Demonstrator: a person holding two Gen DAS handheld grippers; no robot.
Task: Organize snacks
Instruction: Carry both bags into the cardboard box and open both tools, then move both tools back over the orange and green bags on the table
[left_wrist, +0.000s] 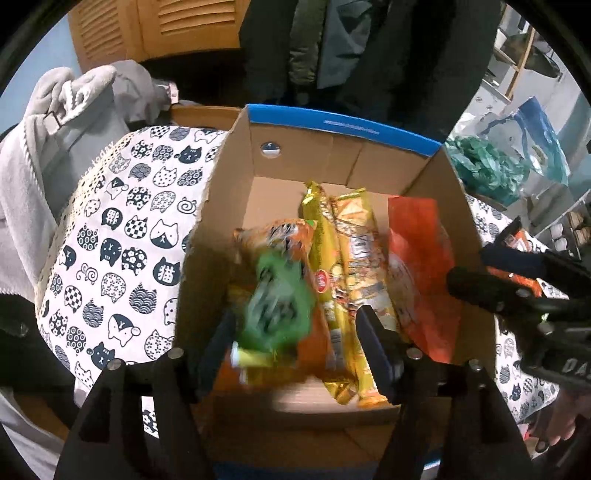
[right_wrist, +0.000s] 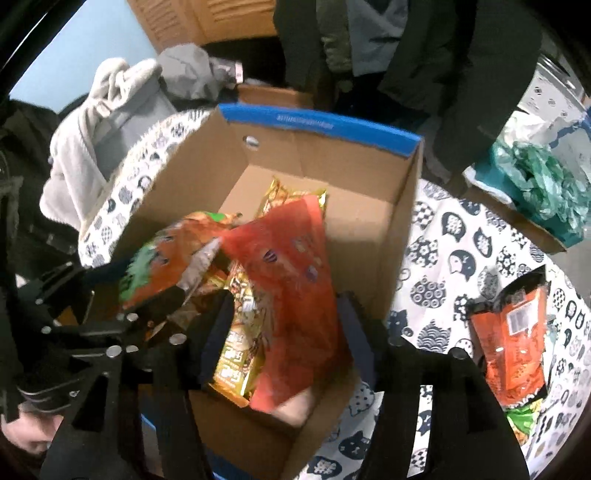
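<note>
Left wrist view: left gripper (left_wrist: 295, 339) over open box (left_wrist: 236, 166), jaws apart, nothing clamped. Green-and-orange packet (left_wrist: 280, 288) blurred between the jaws, not pressed by either finger. Just right of it, inside the box: yellow packets (left_wrist: 343, 266), then red bag (left_wrist: 421, 258) against the right wall. Right gripper (left_wrist: 517, 280) at far right, over the box's right rim. Box on cat-print cloth (left_wrist: 122, 229).

Right wrist view: right gripper (right_wrist: 284, 325) over the same box (right_wrist: 369, 236), jaws apart, nothing clamped. Red bag (right_wrist: 291, 273) blurred between the fingers, tilted, upper end towards the far wall; contact with pads cannot be told. Yellow packets (right_wrist: 240, 354) just left of it, beside the left finger. Green-and-orange packet (right_wrist: 166, 258) further left, by left gripper (right_wrist: 122, 295). Orange bag (right_wrist: 509, 339) well right of the tool, outside the box, flat on cloth (right_wrist: 443, 266).
</note>
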